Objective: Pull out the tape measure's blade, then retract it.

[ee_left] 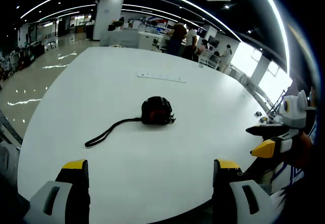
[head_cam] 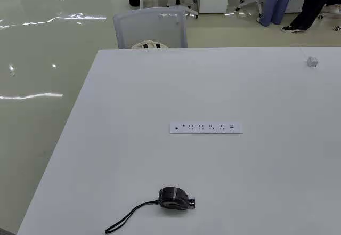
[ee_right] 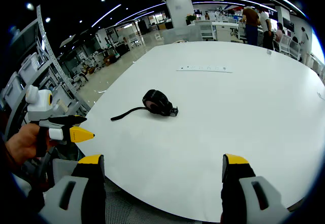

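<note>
Holds the left tool (ee_left: 151, 165) and right tool (ee_right: 162, 159) short of the near edge of the tabletop (head_cam: 266, 181), jaws of each spread wide and empty — staged, likely, to brace and pull the tape measure (head_cam: 176, 198) lying flat near that edge, blade undrawn, strap (head_cam: 128, 217) trailing left.

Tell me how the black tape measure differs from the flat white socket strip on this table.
The rounded black tape measure stands proud of the white table, trailing a wrist strap; the long white socket strip lies flush with it. The tape measure sits nearer the person than the strip. Both lie untouched.
</note>
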